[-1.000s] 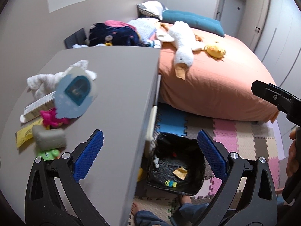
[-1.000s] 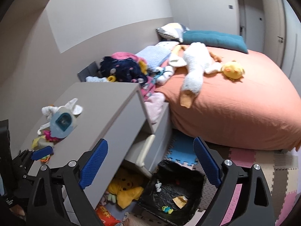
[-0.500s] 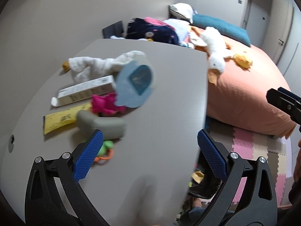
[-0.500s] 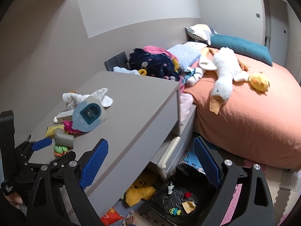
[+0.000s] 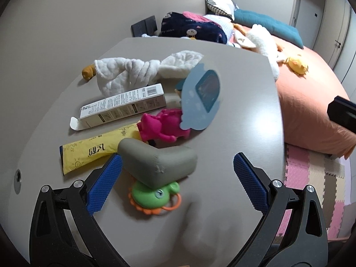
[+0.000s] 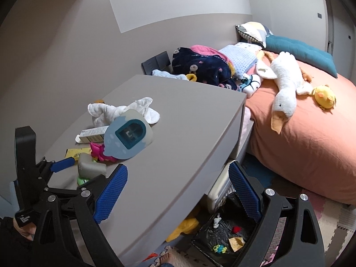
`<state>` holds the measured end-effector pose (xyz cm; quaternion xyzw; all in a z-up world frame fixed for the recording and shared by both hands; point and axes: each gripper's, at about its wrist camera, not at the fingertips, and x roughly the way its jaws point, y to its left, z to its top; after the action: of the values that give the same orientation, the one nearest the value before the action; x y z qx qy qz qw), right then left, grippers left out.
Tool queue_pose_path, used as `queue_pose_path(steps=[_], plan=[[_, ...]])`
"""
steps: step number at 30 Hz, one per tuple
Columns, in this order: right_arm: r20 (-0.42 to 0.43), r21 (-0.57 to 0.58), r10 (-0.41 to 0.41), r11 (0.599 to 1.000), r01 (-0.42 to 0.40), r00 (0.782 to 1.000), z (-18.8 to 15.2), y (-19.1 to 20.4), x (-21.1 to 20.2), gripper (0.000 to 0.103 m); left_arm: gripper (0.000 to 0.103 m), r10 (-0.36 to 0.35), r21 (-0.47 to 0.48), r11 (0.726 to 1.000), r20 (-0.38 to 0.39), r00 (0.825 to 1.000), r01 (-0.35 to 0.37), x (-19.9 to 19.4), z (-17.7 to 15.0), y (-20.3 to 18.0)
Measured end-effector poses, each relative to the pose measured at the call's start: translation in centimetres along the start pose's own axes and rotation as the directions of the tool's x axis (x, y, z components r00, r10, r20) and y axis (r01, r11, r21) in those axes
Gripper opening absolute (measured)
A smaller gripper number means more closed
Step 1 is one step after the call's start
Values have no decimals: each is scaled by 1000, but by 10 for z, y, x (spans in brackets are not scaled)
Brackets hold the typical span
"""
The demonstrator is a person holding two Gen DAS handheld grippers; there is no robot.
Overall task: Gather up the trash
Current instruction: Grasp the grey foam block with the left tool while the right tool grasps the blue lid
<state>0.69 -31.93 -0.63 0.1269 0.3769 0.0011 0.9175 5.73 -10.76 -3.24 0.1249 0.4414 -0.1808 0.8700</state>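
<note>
Black bin (image 6: 224,238) appears only beside right tongs (image 6: 178,191).

The left wrist view looks steeply down, close over the grey dresser top (image 5: 233,115), between its own fingers. The right wrist view sits farther back and to the right, facing down across the same dresser top (image 6: 178,120) toward the bed (image 6: 311,133). Both views share the dresser clutter and bed.
</note>
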Motion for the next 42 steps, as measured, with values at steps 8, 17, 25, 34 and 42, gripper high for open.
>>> queue_pose_path(steps=[8,17,25,34,42], plan=[[-31,21,5,1000,-4,1000,10,18,24,92,97,2,45,999,-19,1000,-1,21,2,13],[-61,9,22,1000,-22,998,19,43,49,92,80,-8,58,998,6,1000,8,24,-1,25],[-71,10,57,998,-57,996,29,65,69,92,78,3,-24,1000,73,997,-1,0,-3,49],[-97,41,46,998,-42,994,38,87,111,92,78,53,-105,994,116,992,-41,-30,-9,82],[-117,77,-35,996,44,993,42,87,148,92,78,72,-145,988,113,991,-55,-36,-17,99]])
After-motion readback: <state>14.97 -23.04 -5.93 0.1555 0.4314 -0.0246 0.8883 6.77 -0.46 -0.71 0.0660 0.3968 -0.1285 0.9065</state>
